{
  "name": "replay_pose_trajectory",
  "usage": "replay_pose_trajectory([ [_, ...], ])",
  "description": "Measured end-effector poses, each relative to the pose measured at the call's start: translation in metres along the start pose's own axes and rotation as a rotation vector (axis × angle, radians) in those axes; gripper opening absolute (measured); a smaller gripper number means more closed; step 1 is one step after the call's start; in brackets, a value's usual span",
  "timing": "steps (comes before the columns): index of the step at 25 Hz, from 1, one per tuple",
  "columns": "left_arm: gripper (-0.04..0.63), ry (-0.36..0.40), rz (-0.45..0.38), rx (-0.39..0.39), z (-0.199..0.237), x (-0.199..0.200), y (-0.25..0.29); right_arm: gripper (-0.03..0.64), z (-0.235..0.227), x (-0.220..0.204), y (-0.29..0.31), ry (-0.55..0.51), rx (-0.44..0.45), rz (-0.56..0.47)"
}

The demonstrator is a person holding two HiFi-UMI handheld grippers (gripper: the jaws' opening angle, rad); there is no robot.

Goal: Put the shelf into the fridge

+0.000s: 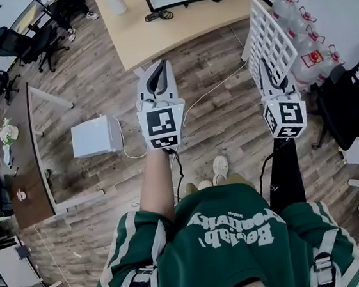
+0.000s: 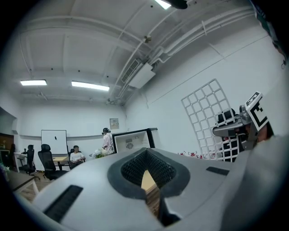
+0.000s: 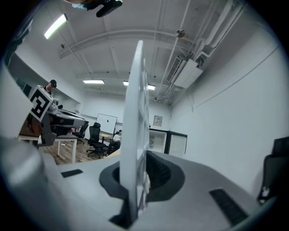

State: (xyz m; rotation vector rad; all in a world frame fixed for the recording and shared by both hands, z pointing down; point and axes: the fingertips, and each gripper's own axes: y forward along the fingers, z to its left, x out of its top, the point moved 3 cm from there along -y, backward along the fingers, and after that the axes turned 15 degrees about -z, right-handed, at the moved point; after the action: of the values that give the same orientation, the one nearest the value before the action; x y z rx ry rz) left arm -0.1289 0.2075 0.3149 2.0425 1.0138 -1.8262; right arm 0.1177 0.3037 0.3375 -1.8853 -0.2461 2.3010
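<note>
— Up on the right, where's the white wire-grid shelf (image 1: 271, 35)? In yet?

— No. It's in the air, clamped in the right gripper (image 1: 266, 70), standing roughly on edge over the wood-plank floor (image 1: 221, 109). Person is standing mid-room.

— Grip?

— Right gripper view shows the jaws nearly closed, pads pressed on both faces of the panel at its near edge. Rest of the shelf rises away from the claw, unsupported.

— Left gripper (image 1: 159, 68)?

— Jaws together, nothing between them, only floor showing through the gap. Held left of the shelf, apart from it.

— Fridge?

— Black-framed fridge with a white interior (image 2: 131, 140) sits far across the room, beyond the light wooden table (image 1: 173, 28). It looks open from the left gripper view. Well apart from the shelf.

— So progress?

— My read: pick-up done, carry under way. Left to do: walk over, turn the shelf flat, slide it onto the rails, release. I can't make out the rails from here.

— Shelf condition?

— Rectangular lattice of square cells with a thin rim, plain white. It looks flat and stiff. No visible bends or missing bars. Edge-on from the right claw it's only a narrow white strip.
</note>
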Motion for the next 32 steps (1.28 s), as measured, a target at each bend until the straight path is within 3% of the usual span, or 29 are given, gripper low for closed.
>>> replay_pose_trajectory([
  [18, -0.002, 0.068, 0.006, 0.057, -0.009, -0.008, 0.066, 0.031, -0.042, -0.022, 0.064, 0.008, 0.09, -0.037],
  [32, -0.002, 0.052, -0.02, 0.039, 0.036, -0.046, 0.155, 0.031, -0.051, -0.05, 0.164, -0.062, 0.079, -0.025],
])
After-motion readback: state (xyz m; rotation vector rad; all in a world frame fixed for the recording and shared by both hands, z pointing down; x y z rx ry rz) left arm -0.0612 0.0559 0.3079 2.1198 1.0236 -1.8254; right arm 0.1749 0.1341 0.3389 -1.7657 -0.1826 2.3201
